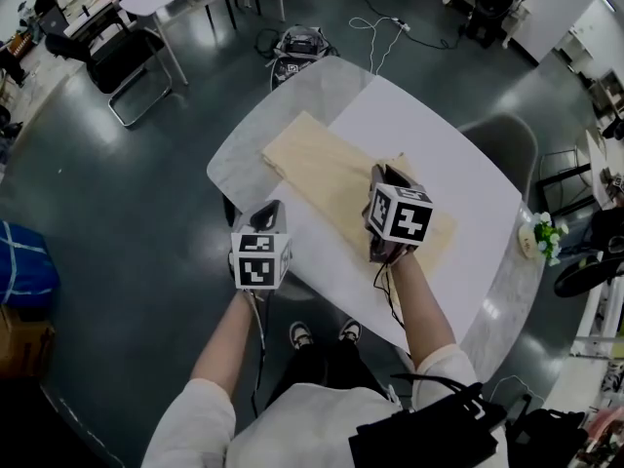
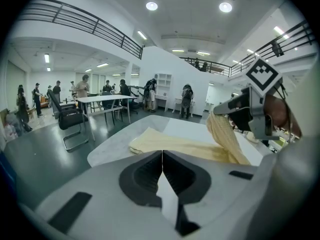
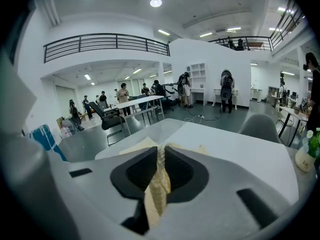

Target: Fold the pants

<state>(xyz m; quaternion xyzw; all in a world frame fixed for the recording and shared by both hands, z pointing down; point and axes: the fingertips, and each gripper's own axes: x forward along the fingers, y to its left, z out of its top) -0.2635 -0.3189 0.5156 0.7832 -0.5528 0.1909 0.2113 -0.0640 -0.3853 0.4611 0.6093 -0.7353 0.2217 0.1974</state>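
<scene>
Pinching a bunched fold of the cream pants, the right hand-held gripper has its jaws closed on the cloth, which runs up between the pads as a narrow ridge. That fold is raised off the counter, and from it the fabric drapes down to the rest of the garment. The pants lie flat across the middle of the counter, one end reaching toward the far left edge. The left hand-held gripper hovers at the near left edge of the counter, beside the pants and apart from them, its jaws pressed together with nothing between them.
</scene>
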